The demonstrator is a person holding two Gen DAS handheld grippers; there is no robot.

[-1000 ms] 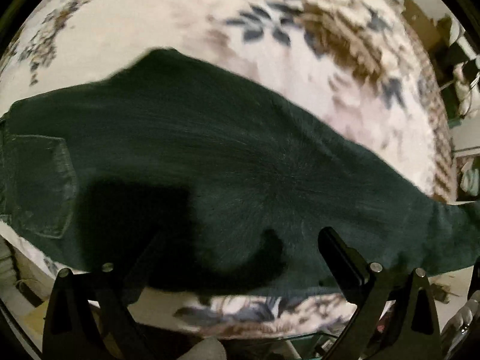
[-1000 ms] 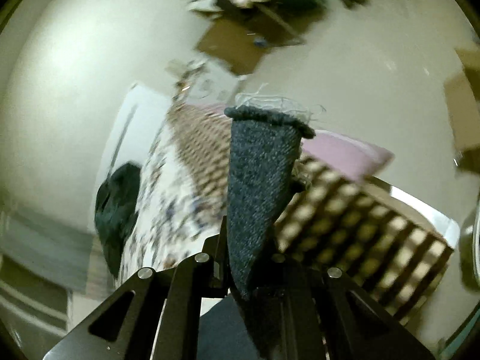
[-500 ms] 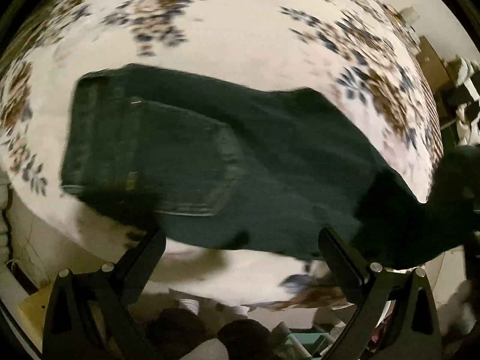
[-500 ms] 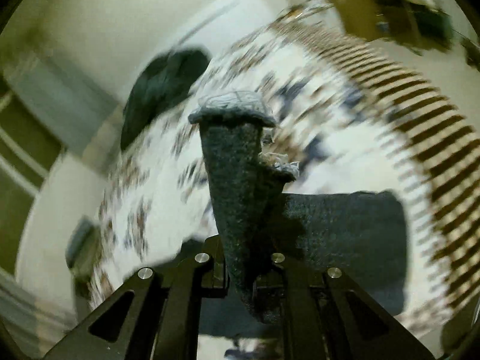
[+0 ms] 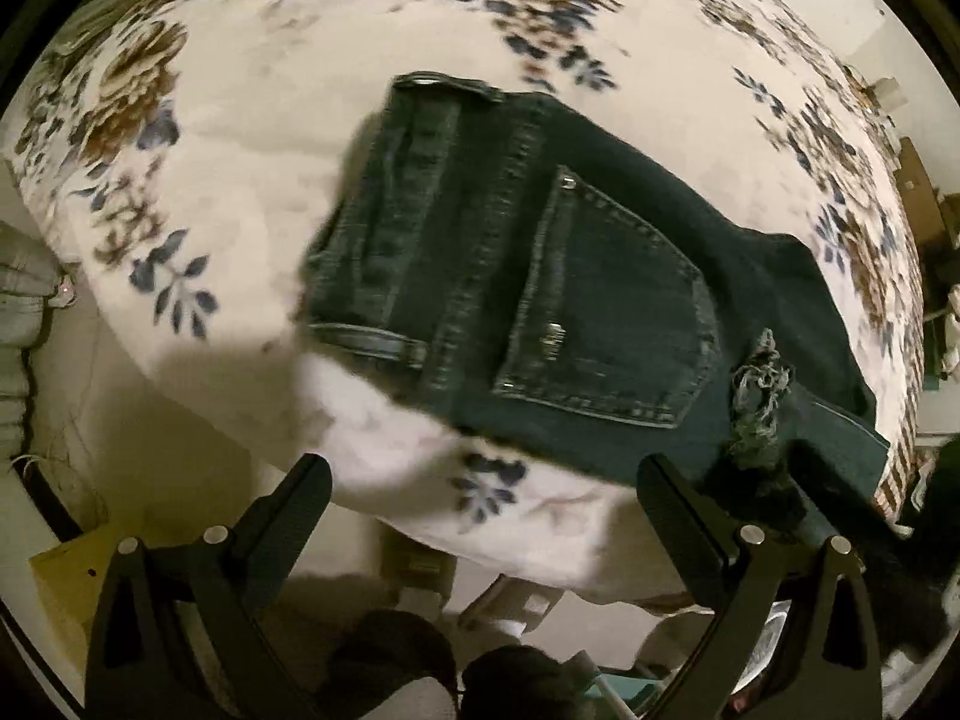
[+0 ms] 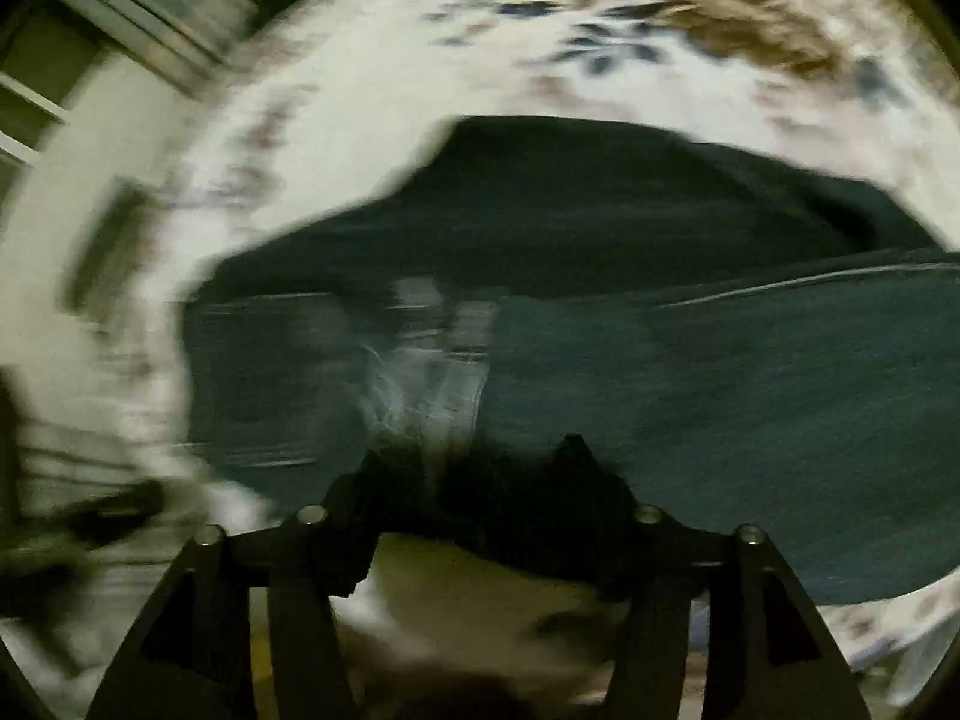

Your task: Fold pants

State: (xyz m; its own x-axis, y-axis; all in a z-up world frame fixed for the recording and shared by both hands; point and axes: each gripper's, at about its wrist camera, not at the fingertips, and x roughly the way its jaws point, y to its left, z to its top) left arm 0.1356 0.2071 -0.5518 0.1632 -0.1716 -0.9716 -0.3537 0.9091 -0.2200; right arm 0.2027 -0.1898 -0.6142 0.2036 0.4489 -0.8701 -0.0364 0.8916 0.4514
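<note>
No readable text, label, brand or number anywhere — not on the pants [image 5: 600, 300], not on the floral bedspread [image 5: 252, 180] beneath them. Small metal rivets at the corners of the back pocket [image 5: 606, 324], too small to show any stamp. Right wrist view too blurred for lettering of any kind — only dark denim [image 6: 660, 360] over the pale floral cover [image 6: 420, 60].

left tongs [image 5: 480, 480]: jaws spread wide, nothing between. right tongs [image 6: 474, 468]: blurred, jaws apart, grip unclear.
</note>
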